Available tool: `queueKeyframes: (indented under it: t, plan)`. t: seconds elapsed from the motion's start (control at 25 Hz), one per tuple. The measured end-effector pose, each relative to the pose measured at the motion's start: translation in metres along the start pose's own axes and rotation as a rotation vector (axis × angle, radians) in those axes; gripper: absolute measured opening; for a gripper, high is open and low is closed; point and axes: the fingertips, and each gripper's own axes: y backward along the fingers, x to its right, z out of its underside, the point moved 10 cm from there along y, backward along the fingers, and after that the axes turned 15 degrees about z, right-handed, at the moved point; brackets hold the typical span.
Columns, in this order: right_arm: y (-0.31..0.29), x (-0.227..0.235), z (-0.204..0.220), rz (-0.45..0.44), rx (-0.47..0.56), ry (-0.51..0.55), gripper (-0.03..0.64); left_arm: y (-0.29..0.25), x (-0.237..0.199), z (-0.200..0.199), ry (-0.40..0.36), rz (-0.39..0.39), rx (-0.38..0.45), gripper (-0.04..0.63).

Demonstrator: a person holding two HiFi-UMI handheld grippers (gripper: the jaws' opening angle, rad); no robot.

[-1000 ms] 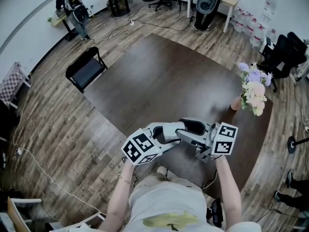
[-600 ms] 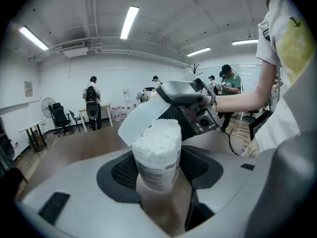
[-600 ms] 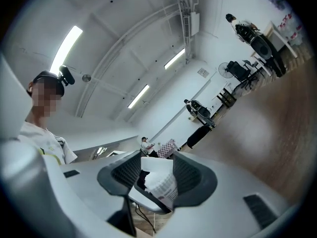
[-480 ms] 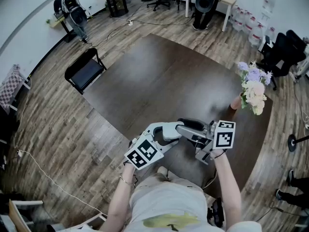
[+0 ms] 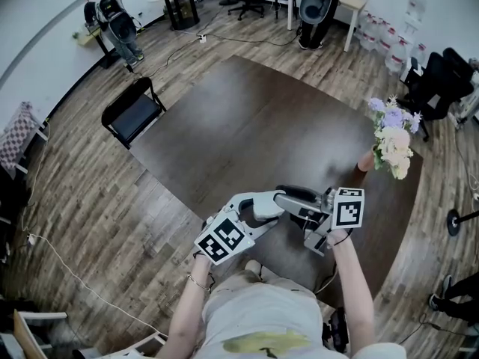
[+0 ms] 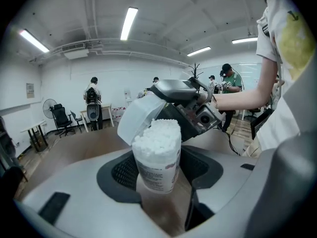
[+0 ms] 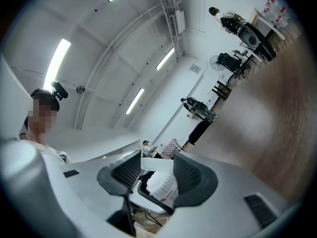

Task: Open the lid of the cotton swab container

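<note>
A clear cotton swab container (image 6: 157, 155), packed with white swabs, stands upright between the jaws of my left gripper (image 6: 158, 175), which is shut on its body. Its translucent lid (image 6: 136, 118) is tipped up and back, off the mouth, so the swab tips show. My right gripper (image 6: 184, 105) reaches in from behind and holds that lid. In the right gripper view the lid (image 7: 153, 163) sits between the two jaws of the right gripper (image 7: 154, 175), with the container (image 7: 166, 187) below. In the head view both grippers, left (image 5: 262, 206) and right (image 5: 305, 204), meet above the table's near edge; the container is hidden there.
A dark brown table (image 5: 254, 126) spreads ahead, with a vase of flowers (image 5: 391, 144) at its right edge. A black folding chair (image 5: 133, 109) stands to the left on the wood floor. People and office chairs are far back in the room.
Both grippers stay joined at the container. The left gripper's marker cube has dropped slightly lower and to the right; the right one has shifted up a little.
</note>
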Motion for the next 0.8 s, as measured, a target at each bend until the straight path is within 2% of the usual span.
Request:
queueKeyframes:
  t: [0.16, 0.28, 0.48, 0.52, 0.64, 0.8]
  plan:
    - [0.0, 0.001, 0.0, -0.008, 0.018, 0.013, 0.213, -0.001, -0.001, 0.002, 0.039, 0.007, 0.035, 0.259]
    - [0.004, 0.001, -0.004, 0.021, 0.053, 0.036, 0.216, 0.002, -0.003, 0.003, 0.07, 0.0, 0.065, 0.259]
    - [0.017, 0.002, -0.007, 0.035, 0.092, 0.068, 0.215, 0.01, -0.005, 0.005, 0.116, -0.042, 0.087, 0.259]
    - [0.019, 0.002, -0.006, 0.046, 0.094, 0.085, 0.206, 0.011, -0.006, 0.005, 0.124, -0.05, 0.09, 0.259]
    - [0.024, 0.002, -0.006, 0.127, 0.113, 0.163, 0.108, 0.015, -0.006, 0.005, 0.143, -0.081, 0.101, 0.259]
    - [0.033, -0.001, -0.006, 0.248, 0.148, 0.298, 0.043, 0.019, -0.008, 0.006, 0.176, -0.18, 0.11, 0.259]
